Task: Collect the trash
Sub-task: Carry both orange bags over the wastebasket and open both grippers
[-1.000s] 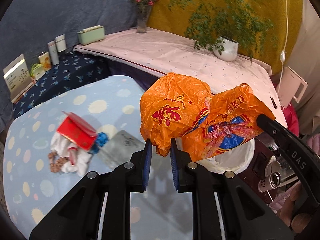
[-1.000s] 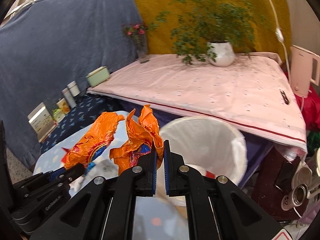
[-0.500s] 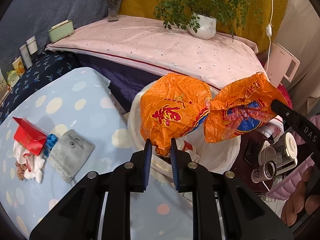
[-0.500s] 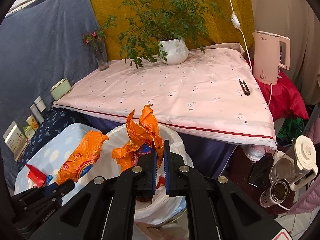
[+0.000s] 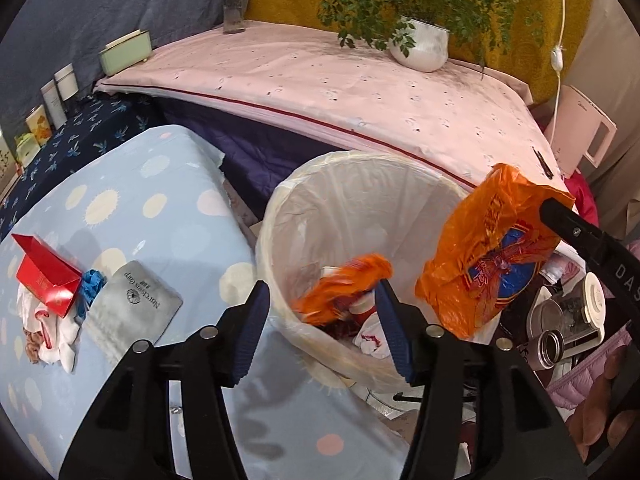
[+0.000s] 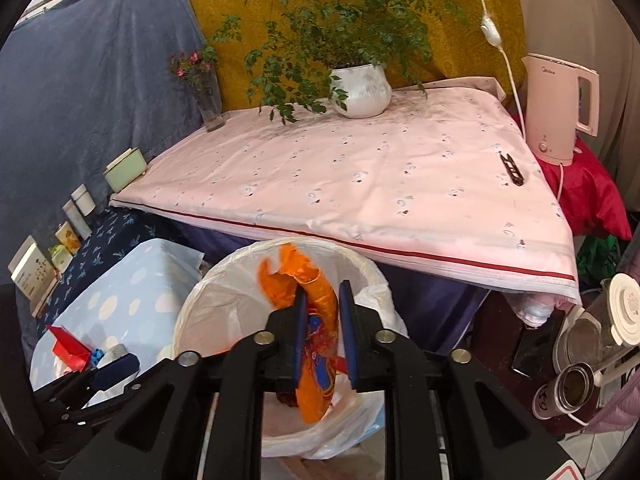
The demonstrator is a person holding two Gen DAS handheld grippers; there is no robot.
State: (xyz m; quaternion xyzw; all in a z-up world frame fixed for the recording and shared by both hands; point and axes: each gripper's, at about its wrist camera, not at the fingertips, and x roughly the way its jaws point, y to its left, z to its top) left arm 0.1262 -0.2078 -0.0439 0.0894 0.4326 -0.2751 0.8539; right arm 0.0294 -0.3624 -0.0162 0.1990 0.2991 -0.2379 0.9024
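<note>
My left gripper [image 5: 322, 292] hangs over the white-lined bin [image 5: 360, 160] with its jaws opening wide. A blurred orange plastic bag [image 5: 344, 288] is dropping free between them into the bin. My right gripper [image 6: 322, 292] is also above the bin [image 6: 224, 276]. Its jaws are opening a little, and a second orange bag [image 6: 320, 312] hangs loose between the blue pads [image 6: 346, 332], its lower end down in the bin. That second bag [image 5: 492, 256] also shows in the left wrist view, at the right gripper's finger [image 5: 580, 236].
A red box [image 5: 48, 276], grey pouch [image 5: 132, 308] and crumpled tissues [image 5: 52, 344] lie on the blue spotted table [image 5: 160, 208] left of the bin. Behind it stands a pink-covered table [image 6: 360, 184] with a plant pot [image 6: 362, 92] and kettle [image 6: 556, 108]. Flasks [image 6: 572, 388] sit at right.
Both grippers moved from above the spotted table to over the bin. The left jaws opened and let their orange bag fall. The right jaws parted around the other bag.
</note>
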